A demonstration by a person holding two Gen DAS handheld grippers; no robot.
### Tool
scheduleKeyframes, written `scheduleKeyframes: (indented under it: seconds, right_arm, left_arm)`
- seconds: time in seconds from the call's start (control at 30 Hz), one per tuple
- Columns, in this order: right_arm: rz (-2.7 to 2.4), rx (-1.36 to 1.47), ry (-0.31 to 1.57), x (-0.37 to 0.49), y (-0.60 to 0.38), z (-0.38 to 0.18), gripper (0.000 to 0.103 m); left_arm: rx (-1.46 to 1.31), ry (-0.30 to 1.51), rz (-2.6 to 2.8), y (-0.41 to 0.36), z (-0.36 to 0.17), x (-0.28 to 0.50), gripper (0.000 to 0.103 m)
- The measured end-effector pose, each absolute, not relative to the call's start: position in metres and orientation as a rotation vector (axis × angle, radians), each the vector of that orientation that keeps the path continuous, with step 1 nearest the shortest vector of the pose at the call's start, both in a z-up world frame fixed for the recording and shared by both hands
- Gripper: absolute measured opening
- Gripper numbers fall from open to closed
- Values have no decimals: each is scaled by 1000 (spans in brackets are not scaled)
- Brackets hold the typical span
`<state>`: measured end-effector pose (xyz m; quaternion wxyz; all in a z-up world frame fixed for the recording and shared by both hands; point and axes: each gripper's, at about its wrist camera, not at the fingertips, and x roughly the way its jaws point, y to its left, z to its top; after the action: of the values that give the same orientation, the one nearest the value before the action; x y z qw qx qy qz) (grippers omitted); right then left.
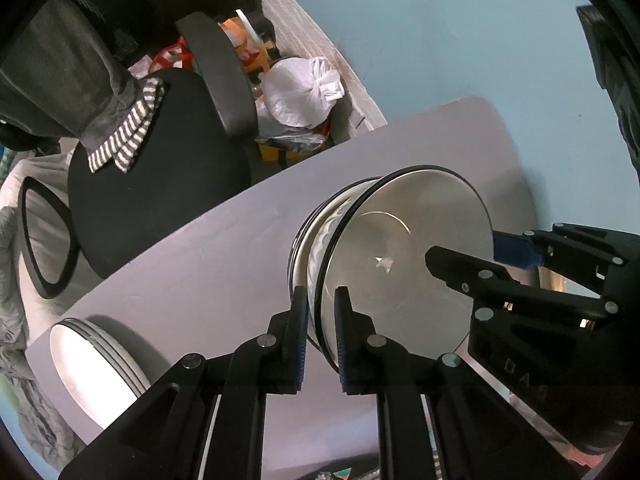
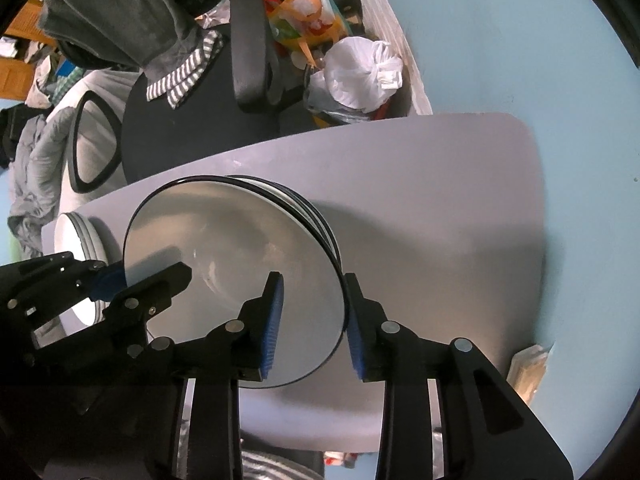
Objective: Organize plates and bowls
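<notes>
Two black two-finger grippers over a white tabletop (image 2: 440, 208), left gripper (image 1: 322, 332) pinching the rim of a black-edged white plate (image 1: 400, 240) atop a stack of bowls (image 1: 316, 236), right gripper (image 2: 314, 320) slack astride the opposite rim, second plate stack (image 1: 92, 364) nearby.

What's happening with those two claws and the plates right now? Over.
Left gripper shut on rim of top plate. Right gripper open, straddling opposite rim. Plate sits on stack. Nothing blocking.

A lived-in home room: office chair (image 1: 160, 152), draped clothes (image 2: 120, 12), tied rubbish bag (image 1: 300, 92).
</notes>
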<state>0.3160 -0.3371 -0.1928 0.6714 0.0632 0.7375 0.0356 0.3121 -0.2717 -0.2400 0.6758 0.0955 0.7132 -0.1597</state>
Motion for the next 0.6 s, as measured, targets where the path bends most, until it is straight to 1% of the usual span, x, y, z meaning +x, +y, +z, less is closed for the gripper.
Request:
scheduleKeyframes:
  seconds: [0.1,0.13,0.17,0.2,0.23,0.4,0.47,0.5,0.53,0.57,0.6]
  right_arm:
    - [82,151,1652,316,-339,-193,30]
    - [82,155,1650,317,-339,-192,30]
    - [82,159,1647,317,-340,-193,30]
    - [82,163,1644,317,-340,-192,30]
    - [83,169,1641,317,-340,-193,30]
    - [81,178,1637,317,-340,-193,30]
    - [88,176,1635,317,-338,-192,34]
    - [88,174,1631,317,-338,-191,40]
    - [85,168,1623,317,-338,-189,45]
    - [81,161,1612,316,-338,-188,47]
    - [77,156,1604,315,-339,-186,50]
  left_arm:
    - [223,1608,-356,-272,-240,312,13]
    - [233,1604,-352,-273,-238,312,15]
    - [237,1599,-349,-273,-237,312,19]
    - [255,1581,-341,-274,-234,312,30]
    - [264,1565,-340,-274,-232,311,33]
    - [278,1551,-344,-273,-227,314,33]
    - [287,1544,-331,-271,-226,314,33]
    - [286,1542,-322,-268,-225,315,35]
    - [284,1540,-317,-266,-225,315,41]
    - [282,1534,-309,-264,-223,314,45]
    - [278,1522,-300,-260,-221,314,53]
